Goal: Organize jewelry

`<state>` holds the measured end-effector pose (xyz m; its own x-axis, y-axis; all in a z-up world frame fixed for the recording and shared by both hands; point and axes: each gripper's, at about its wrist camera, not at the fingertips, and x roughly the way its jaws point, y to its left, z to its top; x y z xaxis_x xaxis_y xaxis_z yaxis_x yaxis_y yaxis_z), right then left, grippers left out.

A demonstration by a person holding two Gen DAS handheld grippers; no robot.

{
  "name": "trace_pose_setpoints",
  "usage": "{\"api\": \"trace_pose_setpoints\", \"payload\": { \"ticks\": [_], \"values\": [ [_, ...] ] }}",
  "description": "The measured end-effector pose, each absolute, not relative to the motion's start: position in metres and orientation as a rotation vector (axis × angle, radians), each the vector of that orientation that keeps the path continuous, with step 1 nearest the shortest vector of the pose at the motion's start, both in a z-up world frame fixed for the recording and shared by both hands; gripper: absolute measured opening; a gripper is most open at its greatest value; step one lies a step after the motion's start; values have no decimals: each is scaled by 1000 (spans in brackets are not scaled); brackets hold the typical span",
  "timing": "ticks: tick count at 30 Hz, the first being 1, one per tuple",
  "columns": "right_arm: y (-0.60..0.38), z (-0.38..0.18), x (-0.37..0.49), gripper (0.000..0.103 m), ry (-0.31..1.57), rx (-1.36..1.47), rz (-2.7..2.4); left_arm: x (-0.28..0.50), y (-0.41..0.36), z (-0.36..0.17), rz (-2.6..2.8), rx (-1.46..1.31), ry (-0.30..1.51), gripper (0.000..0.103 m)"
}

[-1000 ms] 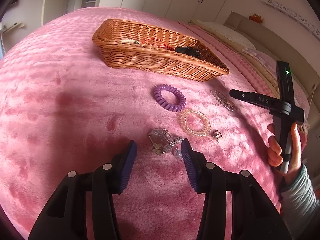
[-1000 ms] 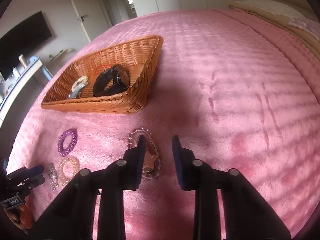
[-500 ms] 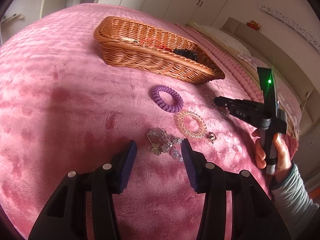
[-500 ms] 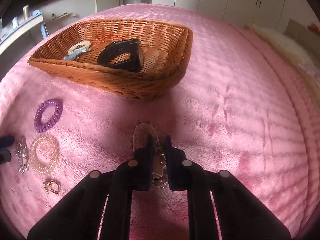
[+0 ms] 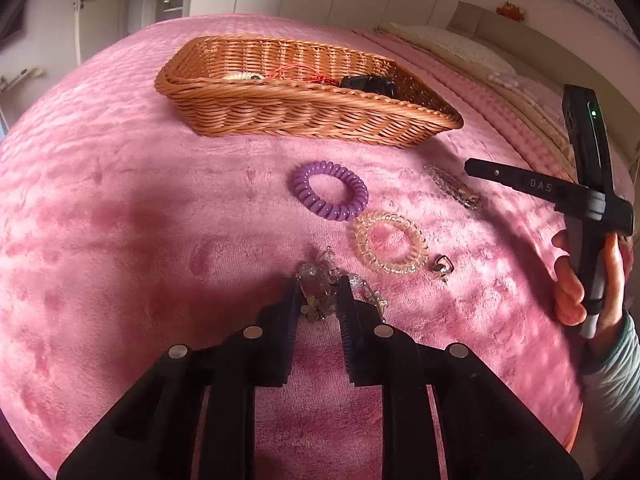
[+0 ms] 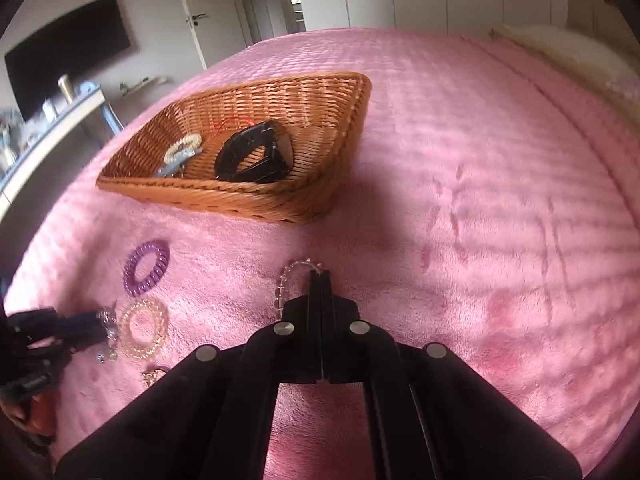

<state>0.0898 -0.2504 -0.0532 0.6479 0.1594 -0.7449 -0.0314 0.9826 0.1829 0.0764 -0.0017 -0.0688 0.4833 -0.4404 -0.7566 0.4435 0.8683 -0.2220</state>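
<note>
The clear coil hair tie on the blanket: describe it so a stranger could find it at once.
Start at the wicker basket on the pink blanket. Just in front of it lies a purple coil hair tie, and the clear coil hair tie lies beside that, nearer the camera. It is the only translucent, peach-tinted spiral ring; a small metal ring lies beside it.

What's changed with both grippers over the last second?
Both closed. The left gripper moved forward and narrowed around the charm cluster, nearly gripping it. The right gripper shut on the clear bead bracelet, which it straddled open a second ago. The purple coil, peach coil, small ring and basket stayed put.
</note>
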Motion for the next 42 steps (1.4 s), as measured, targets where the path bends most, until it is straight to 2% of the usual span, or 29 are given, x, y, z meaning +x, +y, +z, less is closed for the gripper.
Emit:
{"api": "trace_pose_setpoints", "payload": {
  "ticks": [4, 14, 16, 20, 23, 25, 26, 27, 28, 29, 30, 34, 38, 40, 42],
  "values": [
    [-259, -54, 97, 0, 887, 197, 115, 78, 9, -65, -534, -36, 898, 9],
    [-263, -63, 106, 0, 946, 238, 181, 83, 27, -65, -558, -130, 875, 9],
    [-262, -63, 100, 0, 945, 239, 190, 81, 34, -63, -567, -164, 856, 0],
    [-261, -65, 82, 1, 941, 278, 221, 84, 43, -65, -570, -229, 854, 0],
    [-264, -64, 71, 15, 935, 280, 223, 86, 44, -67, -585, -249, 863, 0],
    [-262, -62, 68, 37, 920, 269, 216, 87, 46, -67, -608, -268, 866, 0],
    [-261, -60, 66, 42, 907, 267, 210, 87, 47, -68, -644, -288, 876, 0],
    [-261, -58, 63, 47, 889, 267, 203, 88, 50, -69, -660, -303, 890, 3],
    [-261, -56, 61, 47, 878, 265, 200, 89, 51, -70, -659, -315, 910, 12],
    [-261, -57, 60, 47, 874, 264, 201, 90, 51, -71, -657, -319, 922, 35],
    [-261, -58, 59, 47, 871, 263, 202, 90, 51, -71, -653, -321, 925, 43],
    [-260, -62, 59, 47, 879, 262, 198, 92, 40, -69, -613, -272, 939, 43],
    [-257, -59, 56, 47, 863, 238, 182, 92, 2, -68, -504, -26, 931, 40],
    [-254, -57, 52, 47, 856, 229, 174, 88, -16, -69, -442, 105, 916, 27],
    [-249, -54, 48, 47, 847, 235, 186, 87, -18, -68, -430, 131, 902, 23]
  ]
}}
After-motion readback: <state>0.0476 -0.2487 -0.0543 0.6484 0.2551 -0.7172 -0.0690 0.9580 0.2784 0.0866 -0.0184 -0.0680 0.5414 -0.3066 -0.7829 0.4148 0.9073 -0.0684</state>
